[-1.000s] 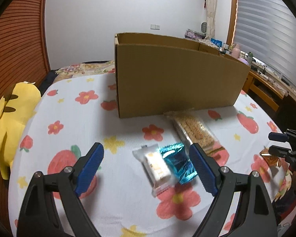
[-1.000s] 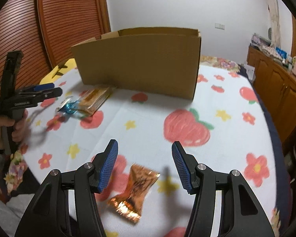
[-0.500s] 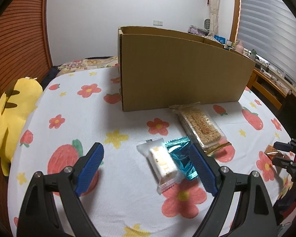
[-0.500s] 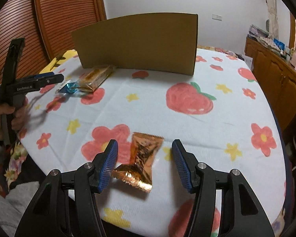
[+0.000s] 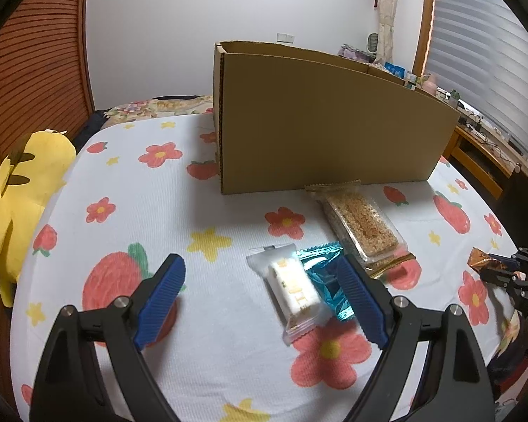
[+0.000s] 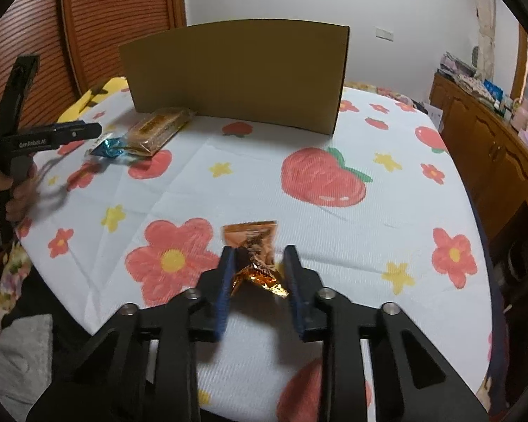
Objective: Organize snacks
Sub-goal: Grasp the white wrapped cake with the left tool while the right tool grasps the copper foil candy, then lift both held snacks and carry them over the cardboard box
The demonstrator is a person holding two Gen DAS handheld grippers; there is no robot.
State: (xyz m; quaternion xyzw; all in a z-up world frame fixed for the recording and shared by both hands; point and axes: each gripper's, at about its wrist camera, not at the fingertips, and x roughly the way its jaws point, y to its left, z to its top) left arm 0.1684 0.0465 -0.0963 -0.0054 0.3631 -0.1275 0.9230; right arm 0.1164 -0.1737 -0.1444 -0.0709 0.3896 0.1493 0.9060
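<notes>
Narrowed since half a second ago, the right gripper [image 6: 258,269] is pinched around the orange foil snack packet [image 6: 253,246]; the left gripper [image 5: 260,299] is held spread, a white wrapped bar [image 5: 292,288] between its fingers.

Both hand-held grippers share one build: the left hand-held gripper [image 5: 260,293] and right hand-held gripper [image 6: 258,274] have matte black frames, silver round screws and ribbed blue finger pads [image 5: 160,300]. White "GenRobot.AI" lettering marks the left one's side; bare skin shows on the left hand [image 6: 19,195].
</notes>
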